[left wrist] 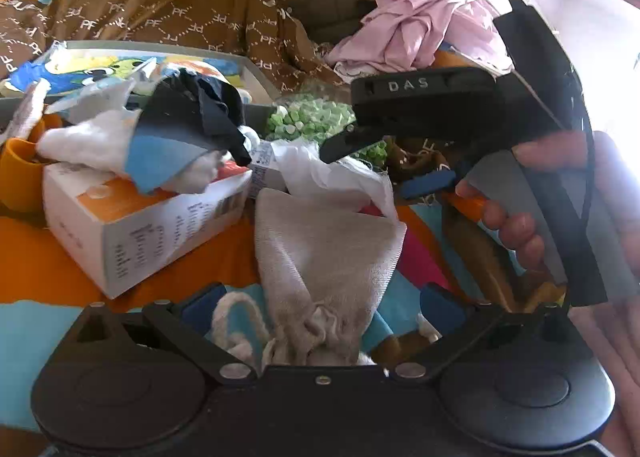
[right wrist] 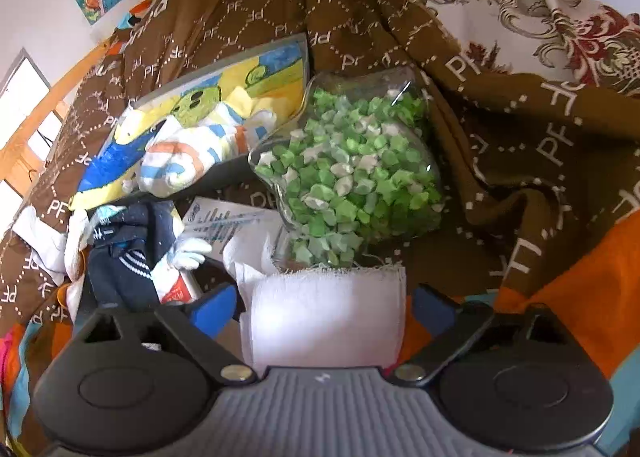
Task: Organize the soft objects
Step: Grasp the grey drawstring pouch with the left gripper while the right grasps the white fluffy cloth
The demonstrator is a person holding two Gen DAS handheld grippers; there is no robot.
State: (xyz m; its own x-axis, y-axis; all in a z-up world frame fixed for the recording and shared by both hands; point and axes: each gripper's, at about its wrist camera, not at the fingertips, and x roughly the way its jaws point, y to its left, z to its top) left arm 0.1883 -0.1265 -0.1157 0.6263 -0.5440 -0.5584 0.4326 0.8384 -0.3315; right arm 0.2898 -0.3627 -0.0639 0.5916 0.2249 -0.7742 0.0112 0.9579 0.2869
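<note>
Lower centre of left wrist view: left gripper (left wrist: 320, 307) w/ jaws apart around beige drawstring pouch (left wrist: 328, 257), pads not pressing. Right gripper (right wrist: 324, 307) jaws wide, white gauzy cloth (right wrist: 324, 317) between them, prob. not gripped. Both light, limp; pinch a bunched fold. Beyond, clear jar of green paper stars (right wrist: 352, 177): fragile.

Bright daylight, white glare blown out at right edge; fisheye bending at edges, hand (left wrist: 568, 193) blurred
</note>
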